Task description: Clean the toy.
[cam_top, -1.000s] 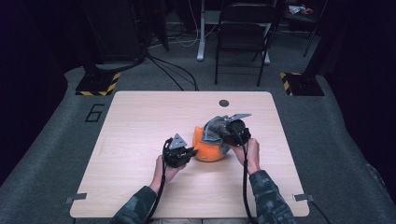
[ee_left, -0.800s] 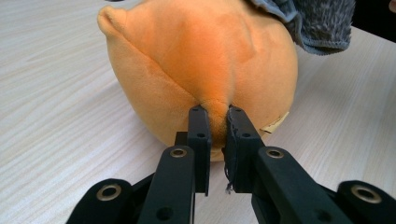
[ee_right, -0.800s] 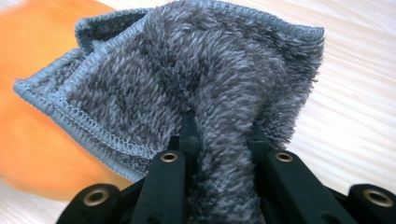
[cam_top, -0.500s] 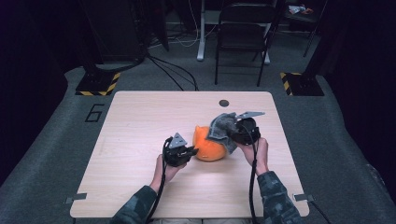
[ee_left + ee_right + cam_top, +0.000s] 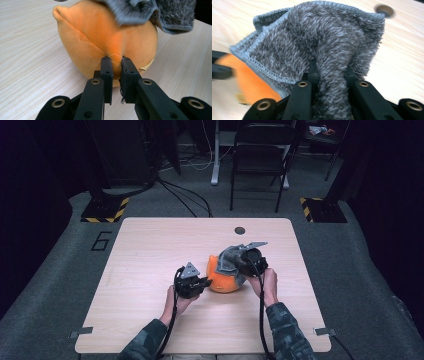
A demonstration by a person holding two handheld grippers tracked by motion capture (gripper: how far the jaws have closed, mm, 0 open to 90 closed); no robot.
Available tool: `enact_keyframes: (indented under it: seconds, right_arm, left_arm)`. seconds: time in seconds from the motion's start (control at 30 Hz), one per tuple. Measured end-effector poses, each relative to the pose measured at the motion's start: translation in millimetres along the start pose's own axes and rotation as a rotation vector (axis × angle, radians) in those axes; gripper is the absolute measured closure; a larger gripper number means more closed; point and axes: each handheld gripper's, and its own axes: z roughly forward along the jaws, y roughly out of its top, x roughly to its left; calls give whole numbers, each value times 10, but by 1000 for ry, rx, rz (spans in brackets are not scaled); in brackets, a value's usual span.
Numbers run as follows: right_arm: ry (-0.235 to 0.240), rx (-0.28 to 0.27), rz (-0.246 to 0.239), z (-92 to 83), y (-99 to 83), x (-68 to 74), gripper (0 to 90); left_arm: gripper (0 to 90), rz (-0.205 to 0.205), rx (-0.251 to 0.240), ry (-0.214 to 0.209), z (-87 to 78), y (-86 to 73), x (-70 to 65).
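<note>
An orange plush ball (image 5: 223,276) lies on the wooden table (image 5: 150,250) near its middle. My left gripper (image 5: 204,283) is at the ball's left side, shut on a pinch of its orange fabric (image 5: 115,61) along a seam. A grey fluffy cloth (image 5: 231,257) drapes over the top right of the ball. My right gripper (image 5: 240,262) is shut on a fold of that grey cloth (image 5: 332,57); its fingers (image 5: 313,72) are half buried in the pile. The plush ball (image 5: 249,80) peeks out orange below the cloth's stitched edge.
A small dark round hole (image 5: 240,230) sits in the table's far side. Behind the table stand a black chair (image 5: 260,155) and floor stands with yellow-black striped bases (image 5: 104,210). A paper tag (image 5: 146,65) sticks out under the ball.
My right gripper has shifted slightly up and to the right with the grey cloth, dragging it across the ball's top. The left gripper has stayed in place on the ball.
</note>
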Motion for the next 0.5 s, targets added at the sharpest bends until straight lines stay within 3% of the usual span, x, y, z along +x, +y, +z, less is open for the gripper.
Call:
enact_keyframes:
  seconds: [0.17,0.33,0.5]
  right_arm:
    - [-18,40,78,62,-197,-270,761]
    - [-29,87,126,137,-363,-414,760]
    - [-16,40,132,-18,-323,-453,761]
  left_arm:
    - [818,0,-1,-3,6,2,-2]
    - [817,-1,-6,1,2,-3,10]
    - [817,2,-12,-5,5,-1,10]
